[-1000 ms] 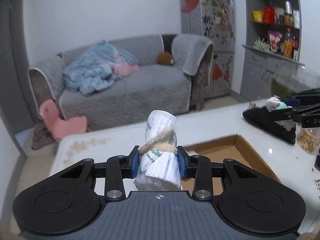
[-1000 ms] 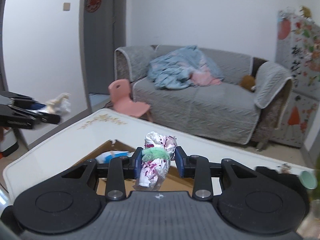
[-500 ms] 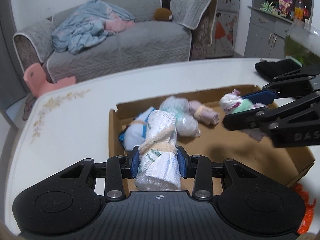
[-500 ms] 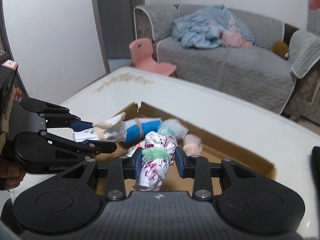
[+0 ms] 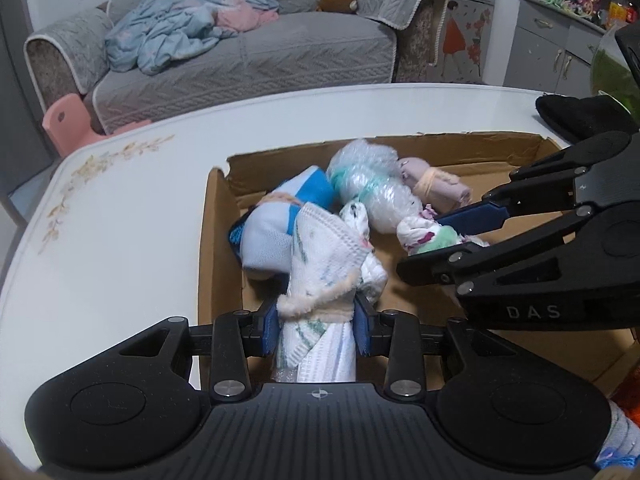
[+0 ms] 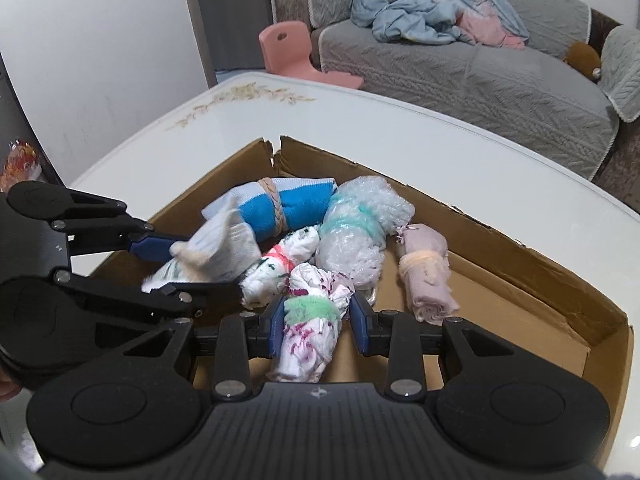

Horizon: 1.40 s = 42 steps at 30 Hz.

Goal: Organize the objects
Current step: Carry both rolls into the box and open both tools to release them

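Two grippers in view, both over one cardboard box (image 6: 520,248) on one white table (image 5: 120,208)

Left gripper (image 5: 316,322), lower centre of left wrist frame: clamped on one white knitted roll (image 5: 324,264) tied with a beige band, roll standing up between the blue pads (image 5: 269,328), above the box's near-left part. Same gripper (image 6: 176,276) seen at left of right wrist frame, roll (image 6: 216,252) gripped at its tip

Right gripper (image 6: 318,326), lower centre of right wrist frame: clamped on one white roll with magenta print (image 6: 308,336) bound by a green band, low over the box floor. Same gripper (image 5: 444,236) entering from right of left wrist frame, bundle (image 5: 428,236) at its tip

Loose in box, counted four, clustered toward the far corner:
- one blue and white roll (image 6: 280,208) with braided tie, at the back
- one bubble-wrap bundle (image 6: 356,232) with teal band, centre
- one pale pink roll (image 6: 426,272) with cream tie, to the right, lying apart from the box wall
- one small white roll with red tie (image 6: 276,268), just beside the bubble wrap

Total rolls: six, two gripped, four resting

Background, top of both frames: one grey sofa (image 6: 500,80), one blue blanket (image 6: 420,4) heaped on it, one pink child's chair (image 6: 296,52)
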Each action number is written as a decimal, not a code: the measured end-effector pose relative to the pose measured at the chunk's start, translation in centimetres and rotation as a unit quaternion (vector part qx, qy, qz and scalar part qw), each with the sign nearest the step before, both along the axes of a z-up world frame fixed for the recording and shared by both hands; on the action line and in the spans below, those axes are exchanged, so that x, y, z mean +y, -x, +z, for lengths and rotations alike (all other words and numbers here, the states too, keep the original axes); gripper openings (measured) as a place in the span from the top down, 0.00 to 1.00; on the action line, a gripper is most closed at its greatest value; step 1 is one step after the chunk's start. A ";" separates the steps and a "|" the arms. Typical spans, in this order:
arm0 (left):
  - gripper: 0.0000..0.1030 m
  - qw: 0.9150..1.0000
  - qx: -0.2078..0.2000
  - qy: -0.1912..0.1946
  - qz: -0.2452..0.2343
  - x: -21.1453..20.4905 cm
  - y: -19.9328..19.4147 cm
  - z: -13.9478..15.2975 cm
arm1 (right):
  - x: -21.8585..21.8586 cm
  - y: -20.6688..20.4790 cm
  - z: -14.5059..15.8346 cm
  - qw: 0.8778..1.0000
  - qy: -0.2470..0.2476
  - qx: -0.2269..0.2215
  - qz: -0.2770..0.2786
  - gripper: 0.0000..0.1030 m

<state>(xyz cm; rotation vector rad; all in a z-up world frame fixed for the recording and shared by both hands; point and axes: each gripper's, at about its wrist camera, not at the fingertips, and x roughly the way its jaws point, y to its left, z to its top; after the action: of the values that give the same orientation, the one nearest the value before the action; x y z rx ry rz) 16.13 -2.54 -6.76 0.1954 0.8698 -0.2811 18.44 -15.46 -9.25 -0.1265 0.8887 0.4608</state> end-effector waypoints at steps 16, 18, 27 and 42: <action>0.52 0.999 -0.018 -0.034 0.000 -0.9 0.4 0.0 | -0.2 -0.2 -0.6 1.000 0.006 0.013 -0.003 0.68; 0.49 0.999 -0.021 -0.038 0.005 -0.9 0.5 0.1 | -0.3 -0.1 -0.5 1.000 0.007 0.011 -0.003 0.67; 0.37 0.998 -0.029 -0.045 0.015 -0.7 0.9 1.0 | -0.7 -0.4 -0.1 1.000 0.007 0.006 -0.015 0.56; 0.15 0.997 -0.076 -0.021 0.025 0.6 4.6 5.5 | -2.4 2.2 2.5 0.999 -0.019 -0.014 -0.024 0.21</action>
<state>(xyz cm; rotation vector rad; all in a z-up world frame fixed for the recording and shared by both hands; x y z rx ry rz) 11.48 -1.92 -1.24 0.2299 0.7290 -0.1992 16.27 -17.86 -6.78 -0.0759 0.8523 0.4293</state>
